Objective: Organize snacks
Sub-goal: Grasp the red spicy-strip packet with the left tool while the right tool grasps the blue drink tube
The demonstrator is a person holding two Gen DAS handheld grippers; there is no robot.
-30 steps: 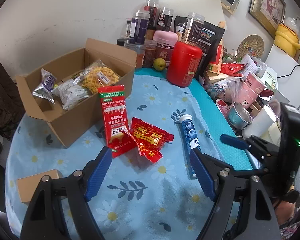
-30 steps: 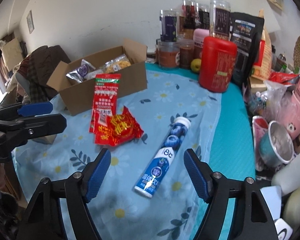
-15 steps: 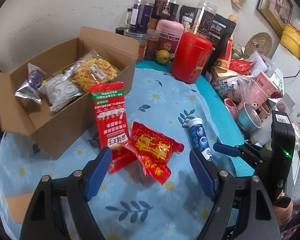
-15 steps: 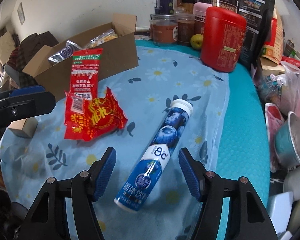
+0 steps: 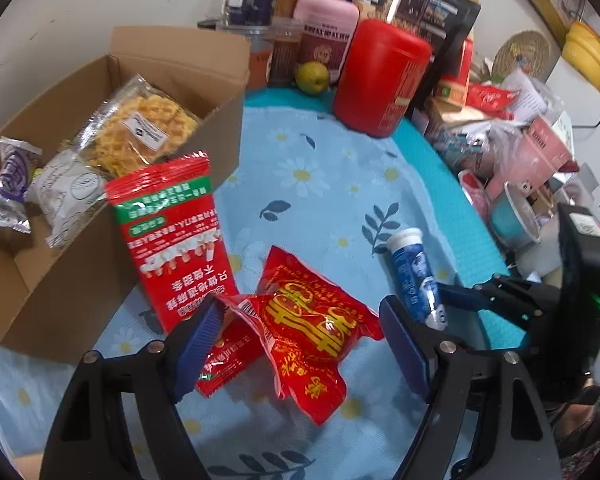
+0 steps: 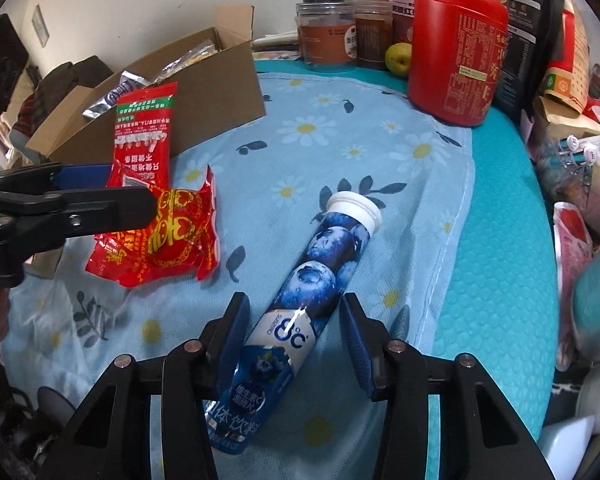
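A crinkled red snack packet [image 5: 312,328] with gold characters lies on the daisy-print cloth between the fingers of my left gripper [image 5: 300,340], which is open and low around it. A long red packet [image 5: 172,236] leans on the cardboard box [image 5: 80,292], its lower end under the crinkled one. A blue blueberry tube [image 6: 320,280] with a white cap lies on the cloth. My right gripper [image 6: 296,336] straddles the tube's lower half with its jaws closing; a gap still shows at the right pad. The left gripper [image 6: 132,188] appears at the left of the right wrist view.
The open box holds a waffle pack [image 5: 140,132] and two silvery packets. A red canister [image 5: 380,80], jars, dark bags and a green fruit [image 5: 312,76] crowd the far edge. Cups, a teal bowl [image 5: 512,216] and wrappers fill the right side.
Both grippers have come down and forward. The left now brackets the crinkled red packet. The right has moved over the tube and its jaws have narrowed around it.
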